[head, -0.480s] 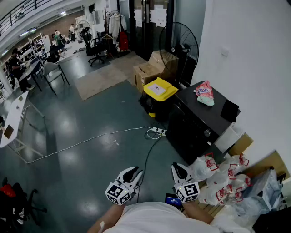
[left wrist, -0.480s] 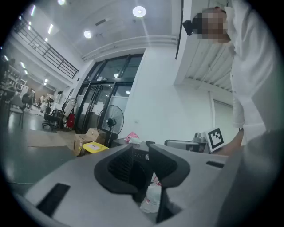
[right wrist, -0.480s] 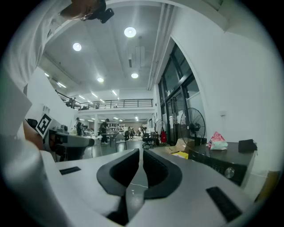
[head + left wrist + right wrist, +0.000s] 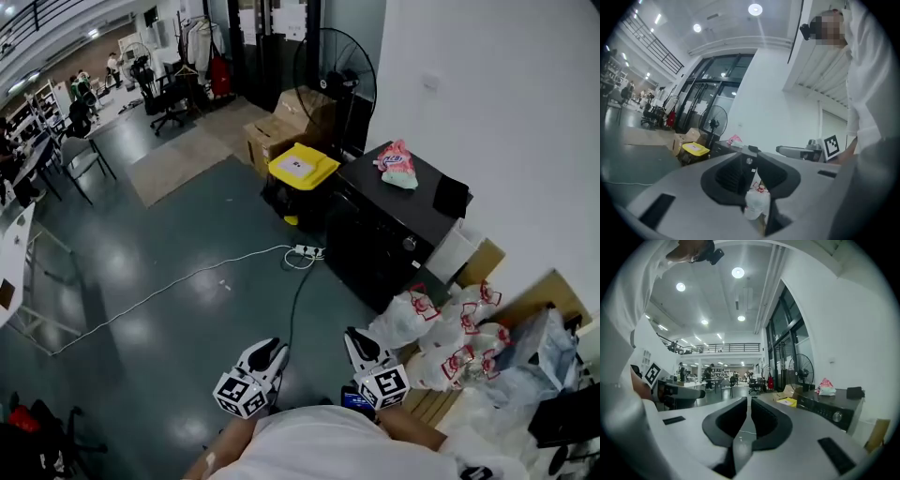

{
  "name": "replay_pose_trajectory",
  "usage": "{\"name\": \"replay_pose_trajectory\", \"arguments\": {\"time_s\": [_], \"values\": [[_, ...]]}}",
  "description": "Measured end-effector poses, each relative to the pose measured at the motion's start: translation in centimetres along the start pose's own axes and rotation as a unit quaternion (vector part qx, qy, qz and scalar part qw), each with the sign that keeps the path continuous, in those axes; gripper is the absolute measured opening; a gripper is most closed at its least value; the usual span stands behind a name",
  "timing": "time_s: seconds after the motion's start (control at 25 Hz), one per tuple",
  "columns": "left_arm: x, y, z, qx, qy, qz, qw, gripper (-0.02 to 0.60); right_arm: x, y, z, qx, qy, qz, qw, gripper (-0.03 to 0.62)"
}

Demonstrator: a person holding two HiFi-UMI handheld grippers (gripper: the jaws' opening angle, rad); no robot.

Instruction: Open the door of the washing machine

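black washing machine against the wall, left tongs slightly spread, right tongs seemingly barely apart, both empty

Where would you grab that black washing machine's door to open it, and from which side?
Likely the door's edge on the dark front of the washing machine, below the knob; no handle can be made out. Come from the open floor: a wall backs it, and bags and a yellow-lidded bin flank it.

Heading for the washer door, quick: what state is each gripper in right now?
Left gripper: open, holding nothing.
Right gripper: open only narrowly, holding nothing.
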State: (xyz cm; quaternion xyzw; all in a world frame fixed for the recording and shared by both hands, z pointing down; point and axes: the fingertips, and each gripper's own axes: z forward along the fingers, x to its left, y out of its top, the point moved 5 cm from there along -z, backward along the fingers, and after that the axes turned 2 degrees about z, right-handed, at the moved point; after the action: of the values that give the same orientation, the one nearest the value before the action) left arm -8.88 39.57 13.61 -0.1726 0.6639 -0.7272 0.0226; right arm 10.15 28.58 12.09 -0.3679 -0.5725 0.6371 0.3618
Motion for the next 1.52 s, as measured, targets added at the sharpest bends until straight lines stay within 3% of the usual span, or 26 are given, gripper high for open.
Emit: {"name": "replay_pose_trajectory", "arguments": {"time_s": [0.24, 0.36, 0.68, 0.92, 1.08, 1.52], "values": [[-1.4, 0.0, -0.1, 0.012, -0.018, 0.051, 0.9985, 0.104, 0.3, -0.4, -1.8, -0.001, -0.019, 0.004, 1.0, 0.051], [-1.7, -0.4, 0.1, 0.013, -0.025, 0.051, 0.9983, 0.104, 0.4, -0.5, -2.6, -0.017, -0.023, 0.019, 0.999, 0.052], [-1.7, -0.6, 0.1, 0.009, -0.041, 0.055, 0.9976, 0.101, 0.6, -1.4, -3.9, -0.003, -0.049, 0.015, 0.999, 0.052], [-0.4, -1.8, -1.4, 0.003, -0.025, 0.038, 0.999, 0.101, 1.3, -2.5, -3.1, -0.01, -0.065, 0.033, 0.997, 0.051], [0.5, -2.1, -2.0, 0.006, -0.025, 0.041, 0.9988, 0.1, 2.1, -2.3, -2.2, -0.014, -0.054, 0.024, 0.998, 0.051], [3.0, -1.6, -1.4, -0.005, -0.026, 0.035, 0.9991, 0.097, 1.5, -2.1, -1.8, -0.013, -0.079, 0.02, 0.997, 0.051]]}}
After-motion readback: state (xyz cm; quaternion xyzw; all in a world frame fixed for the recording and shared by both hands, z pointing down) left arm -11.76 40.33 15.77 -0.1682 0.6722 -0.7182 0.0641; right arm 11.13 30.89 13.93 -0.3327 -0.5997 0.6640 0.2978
